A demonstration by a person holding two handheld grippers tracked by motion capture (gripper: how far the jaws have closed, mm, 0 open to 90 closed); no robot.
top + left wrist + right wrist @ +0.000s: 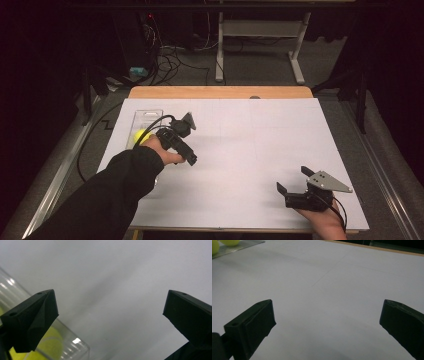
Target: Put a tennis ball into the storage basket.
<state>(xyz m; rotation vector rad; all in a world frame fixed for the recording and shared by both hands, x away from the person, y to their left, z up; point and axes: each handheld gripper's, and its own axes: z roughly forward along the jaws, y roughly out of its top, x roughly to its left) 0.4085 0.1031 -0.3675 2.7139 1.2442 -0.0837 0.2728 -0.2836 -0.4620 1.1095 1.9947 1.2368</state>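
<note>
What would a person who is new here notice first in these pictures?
First the yellow-green tennis ball in a clear plastic container at the table's far left, beside the open left gripper. Then the open right gripper, low over the bare white table at near right.

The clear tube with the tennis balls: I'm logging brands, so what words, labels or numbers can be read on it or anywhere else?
None can be read.
Clear tube: no legible label.
Tennis ball inside it: a pale seam line, no print readable.
White table cover: faint pencil lines, no writing.
Left gripper and right gripper: plain black jaws, unmarked.
</note>
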